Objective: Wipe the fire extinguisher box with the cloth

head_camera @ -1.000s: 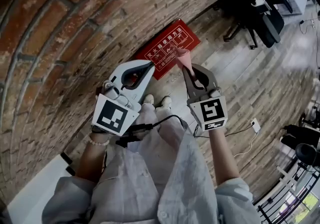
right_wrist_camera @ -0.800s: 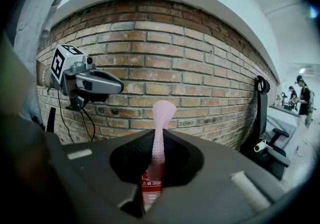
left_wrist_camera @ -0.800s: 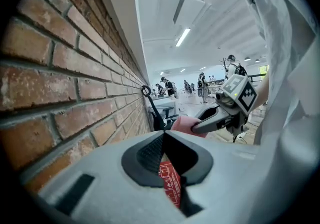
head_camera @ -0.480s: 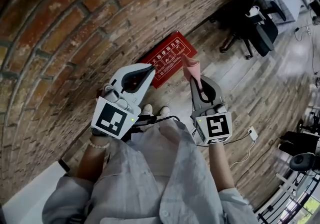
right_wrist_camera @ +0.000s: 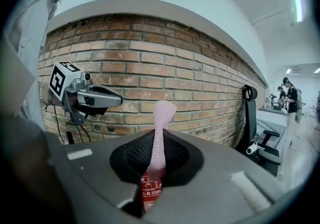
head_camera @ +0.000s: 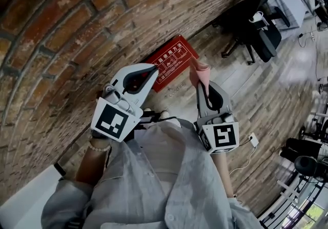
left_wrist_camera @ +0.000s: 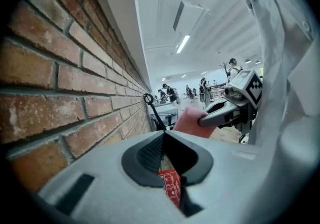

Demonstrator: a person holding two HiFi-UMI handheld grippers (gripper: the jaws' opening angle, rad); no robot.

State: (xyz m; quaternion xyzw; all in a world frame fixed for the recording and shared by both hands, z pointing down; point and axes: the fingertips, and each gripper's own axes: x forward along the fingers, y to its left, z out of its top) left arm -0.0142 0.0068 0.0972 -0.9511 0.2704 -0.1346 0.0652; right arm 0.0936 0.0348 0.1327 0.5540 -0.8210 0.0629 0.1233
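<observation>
The red fire extinguisher box (head_camera: 169, 60) lies on the wooden floor against the foot of the brick wall. It shows through the jaw openings as a red box (left_wrist_camera: 170, 188) and a red box (right_wrist_camera: 149, 191). My right gripper (head_camera: 201, 82) is shut on a pink cloth (head_camera: 199, 71), which sticks up past its tips just right of the box. That cloth (right_wrist_camera: 162, 114) stands upright beyond the right gripper (right_wrist_camera: 159, 135). My left gripper (head_camera: 153, 68) hovers over the box's near left edge, shut and empty. The left gripper (left_wrist_camera: 163, 136) faces the pink cloth (left_wrist_camera: 189, 122).
The brick wall (head_camera: 72, 33) runs along the left. A black office chair (head_camera: 254, 24) stands beyond the box on the right. A cable and a white socket (head_camera: 253, 140) lie on the floor. The person's shoes (head_camera: 163, 115) are just below the box.
The right gripper with the cloth has drifted slightly right and down, off the box's edge. The left gripper has hardly moved. Both stay shut.
</observation>
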